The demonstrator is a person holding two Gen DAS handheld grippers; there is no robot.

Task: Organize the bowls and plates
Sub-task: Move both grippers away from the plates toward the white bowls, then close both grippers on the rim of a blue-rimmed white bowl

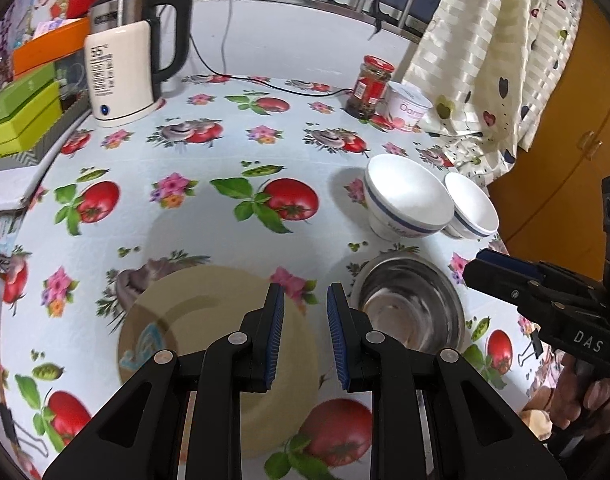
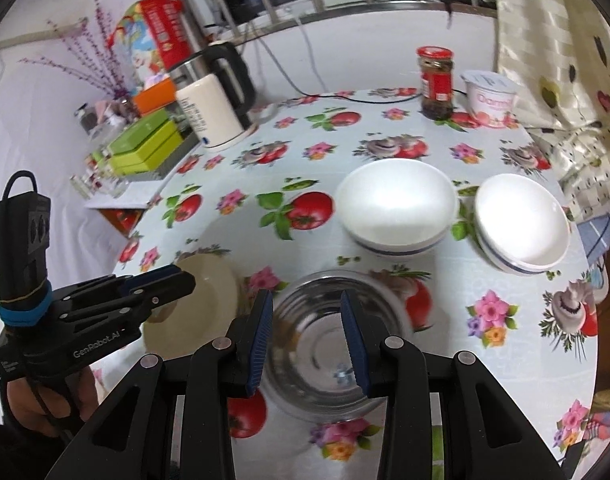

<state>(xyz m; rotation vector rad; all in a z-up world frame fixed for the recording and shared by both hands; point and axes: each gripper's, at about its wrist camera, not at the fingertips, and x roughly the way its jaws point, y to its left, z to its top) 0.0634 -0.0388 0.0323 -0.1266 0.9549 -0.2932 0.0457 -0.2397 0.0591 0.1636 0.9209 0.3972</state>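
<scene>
open cloth lies mid-surface [image 1: 225, 152]; kettle [image 1: 121, 76] and boxes [image 1: 21, 116] block the left edge, two white bowls [image 2: 397, 208] crowd the right.

The steel bowl [image 2: 333, 344] is polished metal, mirror-bright with fine concentric rings. Both white bowls [image 2: 397, 204] [image 2: 523, 222] look like glazed ceramic, glossy. The cream plate [image 1: 209, 320] has a smooth, softer sheen, possibly ceramic too. The counter [image 1: 225, 152] wears a slick printed cloth, likely vinyl. Each gripper [image 1: 305, 332] [image 2: 307, 338] is matt black plastic with ribbed blue pads [image 2: 355, 340].
</scene>
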